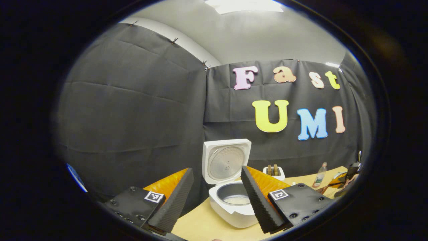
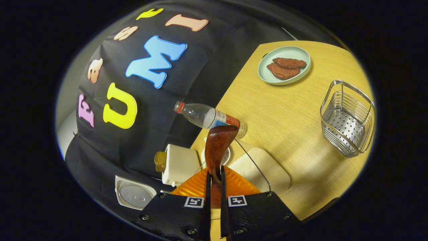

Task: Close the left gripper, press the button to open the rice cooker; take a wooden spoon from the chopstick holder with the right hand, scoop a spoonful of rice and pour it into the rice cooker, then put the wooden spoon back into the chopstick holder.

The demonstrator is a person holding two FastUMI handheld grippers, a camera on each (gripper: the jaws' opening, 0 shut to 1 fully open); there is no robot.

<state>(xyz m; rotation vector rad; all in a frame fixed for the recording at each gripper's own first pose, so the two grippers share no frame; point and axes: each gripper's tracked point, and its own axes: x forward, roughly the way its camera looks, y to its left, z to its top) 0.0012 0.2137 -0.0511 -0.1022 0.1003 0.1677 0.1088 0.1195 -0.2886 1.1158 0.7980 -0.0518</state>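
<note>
Left gripper view — left gripper [image 1: 214,190] spread wide, holding nothing; one white rice cooker [image 1: 234,197] stands lid-up, so the button's done.

Right gripper view — right gripper [image 2: 214,182] clamps one dark brown wooden spoon [image 2: 217,147], one empty wire chopstick holder [image 2: 347,118] well apart. Scooping, pouring, returning likely remain.

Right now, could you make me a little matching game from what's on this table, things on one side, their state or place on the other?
Things:
1. Rice cooker
2. Wooden spoon
3. Plate
4. Wire basket

States:
A. holds two brown pieces of food
B. pinched between the right gripper's fingers
C. stands empty
D. lid up, pot showing

Pairs: 1-D, 2-B, 3-A, 4-C
</note>
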